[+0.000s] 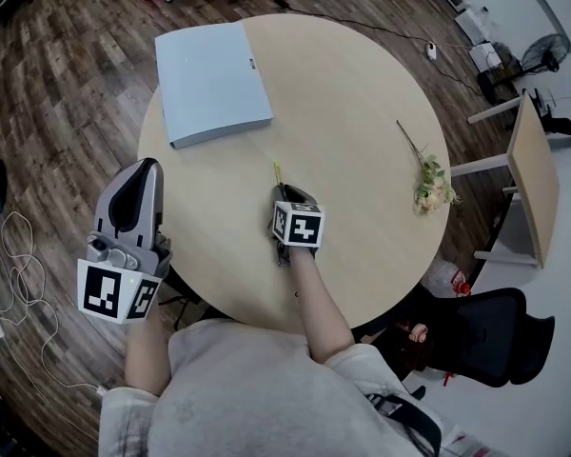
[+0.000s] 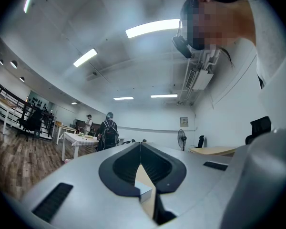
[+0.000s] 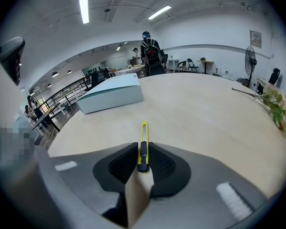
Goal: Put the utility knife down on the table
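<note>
Right gripper (image 1: 285, 196) jaws pinch a slim yellow utility knife (image 3: 143, 146) mid-frame, low over the round pale wooden tabletop (image 1: 362, 112).
Its tip pokes forward over bare wood. A flat pale blue box (image 1: 212, 82) lies upper left and a flower sprig (image 1: 430, 184) right, both well apart. The left gripper (image 1: 148, 166) is lower left, jaws pressed together, empty.

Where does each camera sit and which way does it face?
Head view: on the person's head, looking steeply down at the round table; shows forearms, left gripper, right gripper.
Left gripper view: on the left gripper, tilted up at ceiling and far room; shows its shut, empty jaws, the person's shoulder.
Right gripper view: on the right gripper, looking across the table; jaws shut on the utility knife.
Shared: head and right gripper views both show knife, blue box, flowers.
</note>
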A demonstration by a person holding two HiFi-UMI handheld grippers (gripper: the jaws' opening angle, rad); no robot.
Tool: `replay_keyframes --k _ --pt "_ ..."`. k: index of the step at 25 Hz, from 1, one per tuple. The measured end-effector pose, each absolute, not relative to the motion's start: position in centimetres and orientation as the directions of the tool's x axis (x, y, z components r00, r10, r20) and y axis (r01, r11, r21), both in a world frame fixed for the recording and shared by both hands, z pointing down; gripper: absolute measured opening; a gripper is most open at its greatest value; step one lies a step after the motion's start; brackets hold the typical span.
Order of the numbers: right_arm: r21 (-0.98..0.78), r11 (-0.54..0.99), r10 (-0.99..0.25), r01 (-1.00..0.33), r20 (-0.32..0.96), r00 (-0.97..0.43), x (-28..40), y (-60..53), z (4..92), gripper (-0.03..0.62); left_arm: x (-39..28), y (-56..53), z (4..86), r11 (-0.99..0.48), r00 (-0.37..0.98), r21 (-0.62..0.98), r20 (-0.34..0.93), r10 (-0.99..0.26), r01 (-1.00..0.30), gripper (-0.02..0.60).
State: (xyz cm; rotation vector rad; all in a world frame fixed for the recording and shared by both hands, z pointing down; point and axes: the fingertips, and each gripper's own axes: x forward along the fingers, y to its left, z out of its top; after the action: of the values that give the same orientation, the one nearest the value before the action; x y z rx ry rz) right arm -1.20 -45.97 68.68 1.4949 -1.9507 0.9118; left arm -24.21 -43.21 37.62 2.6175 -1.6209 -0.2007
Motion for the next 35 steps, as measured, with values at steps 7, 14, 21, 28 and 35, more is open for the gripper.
replay_keyframes --k 7,14,21,28,35 --pt "-0.193 0.198 -0.683 -0.961 0.676 -0.277 -1.1 -45.8 65.6 0.057 -23.6 -41.8 36.7 -0.451 0.442 0.105 -0.099 -0.892 -0.886 0.009" --pt "-0.185 0.263 -0.76 -0.947 0.564 -0.322 -0.8 -44.7 60.1 0.011 -22.4 -39.8 35.2 -0.453 0.44 0.094 -0.127 -0.889 -0.887 0.008" --pt "-0.158 0.307 -0.841 -0.938 0.417 -0.345 0.5 -42.3 53.4 0.011 -20.6 -36.6 33.4 -0.455 0.44 0.076 -0.159 -0.884 -0.887 0.008" --pt "-0.165 0.32 -0.884 -0.933 0.302 -0.356 3.0 -38.5 48.1 0.011 -18.3 -33.1 31.7 -0.46 0.442 0.062 -0.189 -0.877 -0.886 0.008" --pt "-0.136 0.34 -0.912 -0.931 0.194 -0.361 5.3 -34.4 43.0 0.011 -16.3 -29.5 30.0 -0.464 0.444 0.047 -0.22 -0.869 -0.884 0.008"
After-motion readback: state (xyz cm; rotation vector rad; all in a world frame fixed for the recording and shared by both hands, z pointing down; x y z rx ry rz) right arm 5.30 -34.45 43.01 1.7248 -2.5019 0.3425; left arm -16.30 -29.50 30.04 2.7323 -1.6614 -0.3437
